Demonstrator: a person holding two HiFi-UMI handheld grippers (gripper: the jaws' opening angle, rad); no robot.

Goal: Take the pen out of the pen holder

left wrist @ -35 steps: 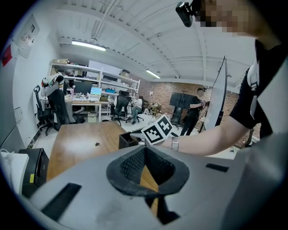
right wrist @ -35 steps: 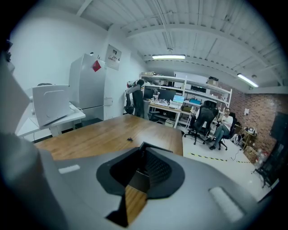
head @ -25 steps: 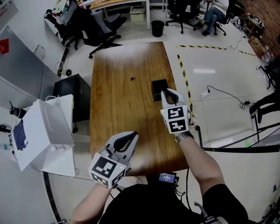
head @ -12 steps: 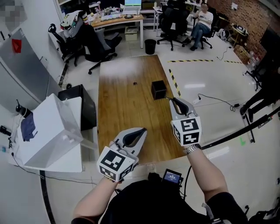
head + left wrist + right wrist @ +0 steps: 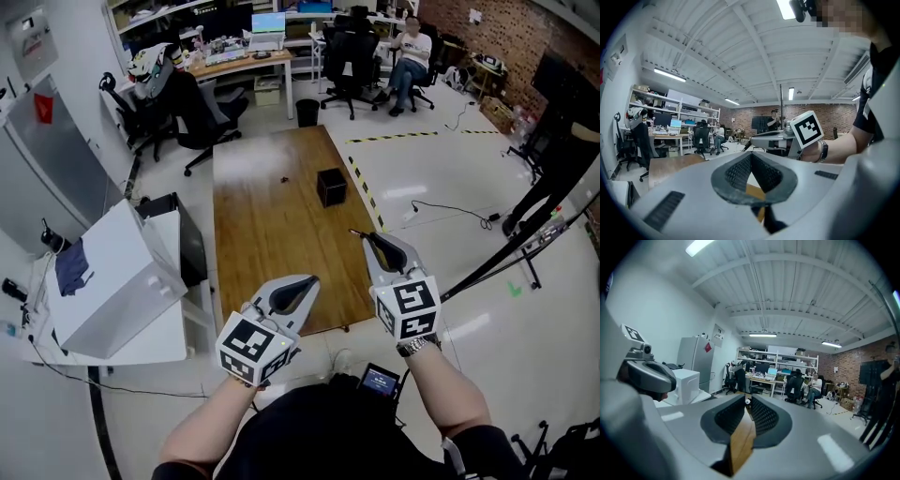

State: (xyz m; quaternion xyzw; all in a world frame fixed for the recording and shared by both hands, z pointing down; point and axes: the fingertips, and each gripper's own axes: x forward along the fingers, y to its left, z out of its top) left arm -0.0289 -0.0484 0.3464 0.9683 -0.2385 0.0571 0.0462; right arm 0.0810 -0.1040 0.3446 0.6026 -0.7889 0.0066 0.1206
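Note:
The black square pen holder (image 5: 330, 187) stands on the far right part of the wooden table (image 5: 272, 244). My right gripper (image 5: 365, 237) is held near the table's right front edge, well back from the holder, and is shut on a thin dark pen (image 5: 355, 232) that pokes out past its tips. The pen's end (image 5: 747, 401) shows pale between the jaws of the right gripper (image 5: 746, 399). The pen's point (image 5: 746, 146) sticks out of that gripper. My left gripper (image 5: 307, 281) hovers over the table's front edge, its jaws (image 5: 751, 154) shut on nothing.
A small dark object (image 5: 281, 178) lies on the table left of the holder. A white box (image 5: 112, 281) and a black cabinet (image 5: 173, 220) stand left of the table. Office chairs (image 5: 202, 108) and a seated person (image 5: 405, 47) are beyond; striped tape (image 5: 361, 183) runs along the floor on the right.
My right gripper has pulled back from the pen holder toward the table's front edge, the pen coming with it. The holder now lies farther away in the view. The left gripper stayed near the front edge.

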